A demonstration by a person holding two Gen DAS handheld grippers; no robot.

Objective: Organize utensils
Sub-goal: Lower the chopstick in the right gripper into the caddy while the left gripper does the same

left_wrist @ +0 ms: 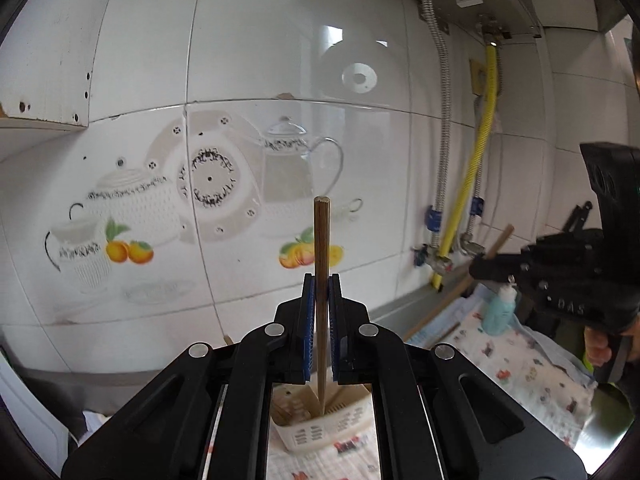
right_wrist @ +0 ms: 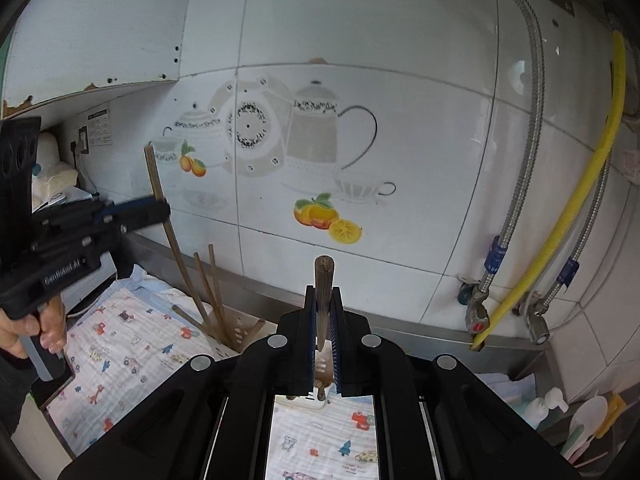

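My left gripper (left_wrist: 319, 288) is clamped narrow on an upright chopstick (left_wrist: 321, 264), its lower end over the cream utensil basket (left_wrist: 320, 432). My right gripper (right_wrist: 323, 300) pinches a second wooden stick (right_wrist: 324, 280) above the patterned cloth (right_wrist: 120, 344).

Left tool (left_wrist: 321, 280): jaws nearly closed, blue pads (left_wrist: 308, 320) clamped on upright wooden chopstick (left_wrist: 321, 264). In right wrist view, left tool (right_wrist: 160, 210) at far left, held level, person's left hand (right_wrist: 38, 330) wrapped round grip below.

Right tool (right_wrist: 324, 294): jaws nearly closed, clamped on worn wooden stick (right_wrist: 323, 280). In left wrist view, right tool (left_wrist: 478, 268) at right edge, right hand (left_wrist: 598, 346) on grip.
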